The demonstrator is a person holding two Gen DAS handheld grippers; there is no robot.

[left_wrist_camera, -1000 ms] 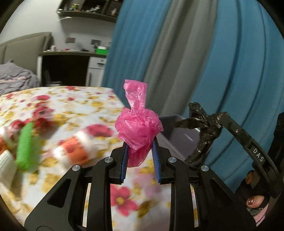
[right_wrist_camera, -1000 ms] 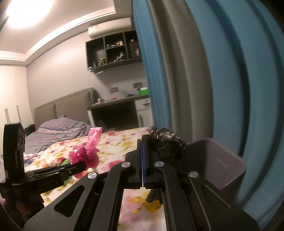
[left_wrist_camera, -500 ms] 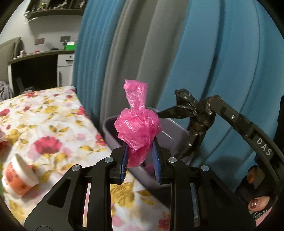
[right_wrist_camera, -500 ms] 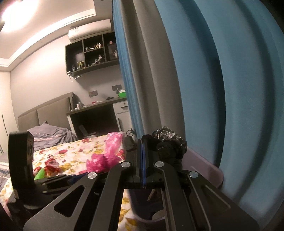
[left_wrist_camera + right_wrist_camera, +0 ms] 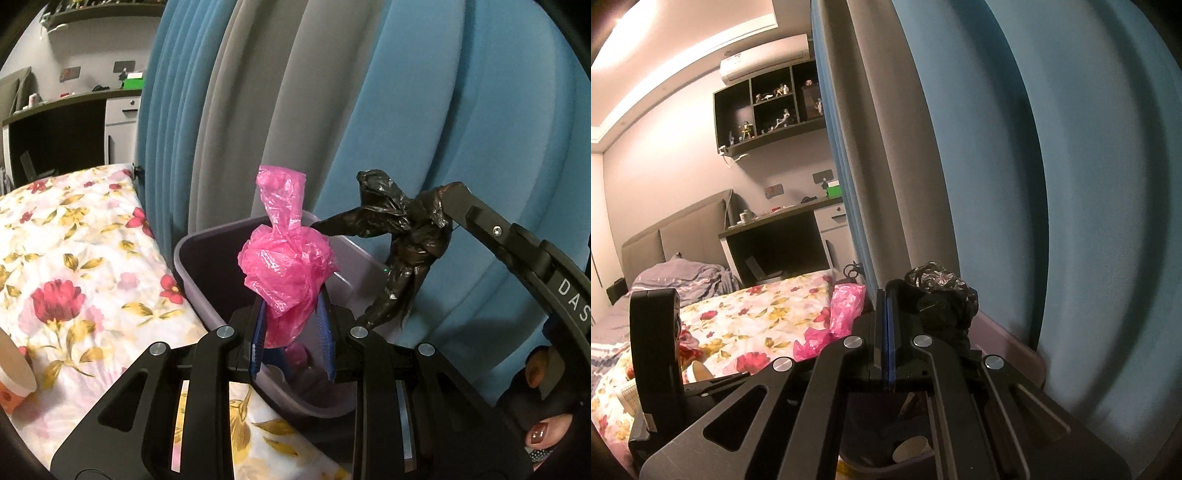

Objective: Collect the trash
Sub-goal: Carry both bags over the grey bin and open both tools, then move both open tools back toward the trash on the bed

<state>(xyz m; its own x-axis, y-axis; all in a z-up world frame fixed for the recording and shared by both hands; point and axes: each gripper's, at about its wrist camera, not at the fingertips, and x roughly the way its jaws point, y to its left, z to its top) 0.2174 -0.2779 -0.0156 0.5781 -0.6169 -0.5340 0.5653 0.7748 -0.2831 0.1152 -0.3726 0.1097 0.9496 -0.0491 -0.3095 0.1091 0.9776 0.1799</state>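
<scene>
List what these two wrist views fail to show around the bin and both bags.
- Purple bin floor: left wrist view, hidden behind the pink bag and left gripper.
- Black bag lower part: right wrist view, hidden behind the right gripper.
- Cup: left wrist view, cut off by the frame edge.

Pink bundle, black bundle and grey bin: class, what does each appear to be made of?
Pink bundle: thin plastic film, probably a bag; translucent, crinkled, glossy.
Black bundle: likewise thin plastic film; opaque, shiny creases, twisted into a knot.
Grey bin: seemingly rigid moulded plastic; smooth matt wall, rounded rim.
</scene>
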